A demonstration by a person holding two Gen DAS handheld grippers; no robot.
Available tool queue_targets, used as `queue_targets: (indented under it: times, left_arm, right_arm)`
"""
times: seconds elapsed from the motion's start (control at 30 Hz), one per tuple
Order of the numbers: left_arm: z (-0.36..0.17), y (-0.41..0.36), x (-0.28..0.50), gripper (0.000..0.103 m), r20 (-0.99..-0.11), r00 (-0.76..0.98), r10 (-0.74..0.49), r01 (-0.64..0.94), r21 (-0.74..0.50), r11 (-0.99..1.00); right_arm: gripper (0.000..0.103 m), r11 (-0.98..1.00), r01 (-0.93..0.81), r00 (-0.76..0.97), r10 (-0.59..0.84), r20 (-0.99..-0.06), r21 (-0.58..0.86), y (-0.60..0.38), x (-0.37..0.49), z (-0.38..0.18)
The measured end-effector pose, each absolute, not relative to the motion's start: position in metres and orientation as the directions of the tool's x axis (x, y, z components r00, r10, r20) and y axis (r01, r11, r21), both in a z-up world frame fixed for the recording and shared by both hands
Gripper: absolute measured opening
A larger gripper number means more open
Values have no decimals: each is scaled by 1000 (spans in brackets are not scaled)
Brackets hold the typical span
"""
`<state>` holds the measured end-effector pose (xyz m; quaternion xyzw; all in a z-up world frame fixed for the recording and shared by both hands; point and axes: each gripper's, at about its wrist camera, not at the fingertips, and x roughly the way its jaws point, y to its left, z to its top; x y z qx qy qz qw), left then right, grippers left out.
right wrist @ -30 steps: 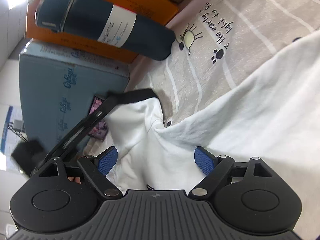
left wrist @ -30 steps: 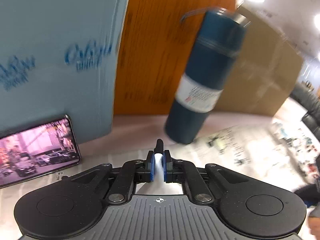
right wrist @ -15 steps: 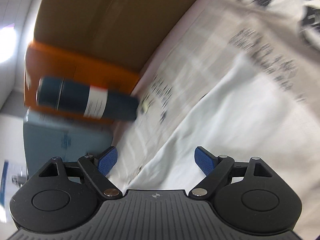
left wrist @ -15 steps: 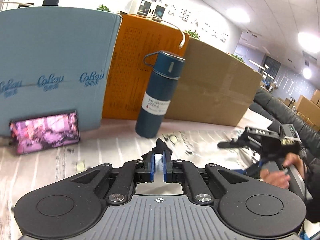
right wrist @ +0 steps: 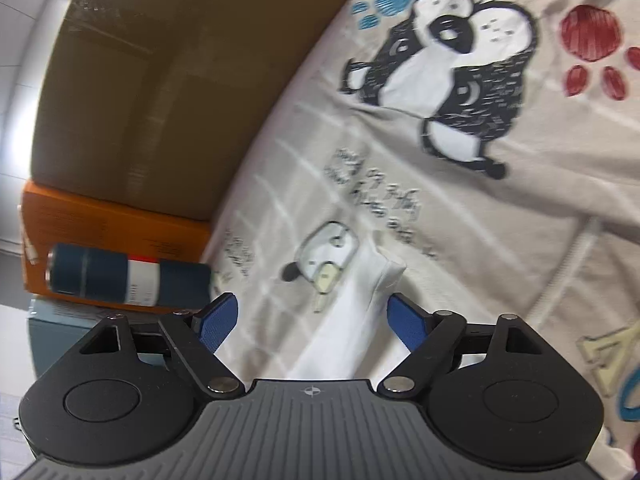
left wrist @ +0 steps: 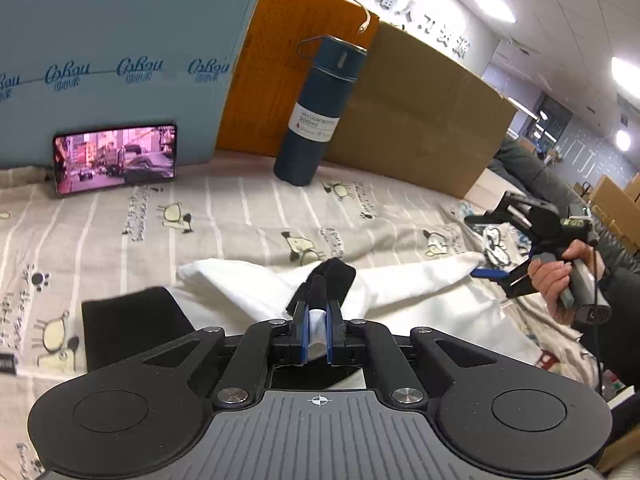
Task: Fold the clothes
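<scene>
A white garment (left wrist: 400, 284) with black trim lies spread on the printed bedsheet (left wrist: 240, 224). My left gripper (left wrist: 317, 312) is shut on a fold of it, white cloth pinched between the blue pads and a black collar piece (left wrist: 332, 276) bunched just ahead. A black cuff (left wrist: 120, 324) lies at the left. My right gripper (right wrist: 312, 320) is closing, with the garment's white corner (right wrist: 360, 304) lying between the pads, which are not pressing on it. In the left wrist view that gripper (left wrist: 494, 274) sits at the sleeve tip, held by a hand (left wrist: 556, 284).
A dark blue flask (left wrist: 316, 116) stands at the back of the sheet. A phone (left wrist: 116, 158) with a lit screen leans on a light blue box (left wrist: 120, 52). An orange box (left wrist: 288, 72) and a brown cardboard box (left wrist: 416, 132) wall off the back.
The left view has pulled back from the flask, and the white garment now stretches out ahead. The right gripper has swung off the garment's middle to its corner, and its jaws stand narrower.
</scene>
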<state>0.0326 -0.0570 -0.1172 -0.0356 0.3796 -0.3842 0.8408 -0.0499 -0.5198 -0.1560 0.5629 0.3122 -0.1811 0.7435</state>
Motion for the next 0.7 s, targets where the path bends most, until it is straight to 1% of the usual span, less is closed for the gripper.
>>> queue_targets:
  times: [0.03,0.1,0.13,0.17,0.2,0.27,0.3,0.37,0.4,0.47,0.5,0.53,0.57,0.6,0.63,0.67,0.7]
  left_arm:
    - [-118,-57,31,7,-615,417,-670,622,-344,703]
    - [-119,-57,28,7,-623,415,-663,631,-329,703]
    - [-119,-56,27,7,-625,413,-662,631,-329,703]
    - [-118,-56,26,6,-627,411,-662,634,-325,702]
    - [-118,-57,24,7,-629,409,-661,638,-321,700]
    - [-116,-58,19,7,-630,407,-661,648,-311,695]
    - [-115,-59,16,7,-633,409,-657,654,-299,695]
    - [-118,-63,10,7,-657,411,-632,681,-240,692]
    - [-119,-66,7,8,-674,407,-616,697,-207,687]
    - [-123,-70,4,13,-717,365,-594,723,-184,666]
    - [-124,-72,2,21,-739,340,-582,735,-178,655]
    - [-123,-72,1,29,-747,332,-576,738,-175,651]
    - [-121,-70,1,36,-740,338,-581,736,-177,654]
    - [-117,-68,3,45,-725,350,-594,731,-185,657]
    - [-112,-67,6,53,-704,364,-610,727,-195,658]
    - [-107,-68,10,58,-685,375,-625,728,-200,656]
    - [-103,-70,16,66,-670,383,-636,731,-201,652]
  right_arm:
    - [65,308,631,729,76,-680,712,-520,-53,-156]
    - [34,326,656,706,56,-706,681,-521,-58,-155]
    - [28,339,666,694,44,-719,664,-522,-60,-155]
    - [15,354,672,686,31,-727,650,-522,-61,-154]
    - [5,373,674,683,16,-731,638,-522,-63,-153]
    - [4,409,664,690,-14,-723,626,-521,-66,-146]
    - [4,423,664,689,-27,-724,616,-521,-68,-143]
    - [4,447,690,652,-44,-757,569,-522,-69,-144]
    - [5,459,709,626,-58,-778,535,-521,-68,-145]
    - [11,484,740,573,-90,-815,467,-521,-70,-142]
    - [19,508,734,570,-100,-816,450,-517,-71,-139]
    - [30,532,717,584,-105,-805,451,-513,-72,-133]
    - [55,552,694,608,-105,-787,462,-508,-74,-128]
    - [64,573,665,636,-98,-765,479,-503,-76,-122]
    - [65,591,635,660,-80,-747,497,-499,-76,-118]
    - [66,604,606,678,-53,-733,517,-495,-75,-114]
    - [68,607,585,691,-28,-722,537,-491,-72,-112]
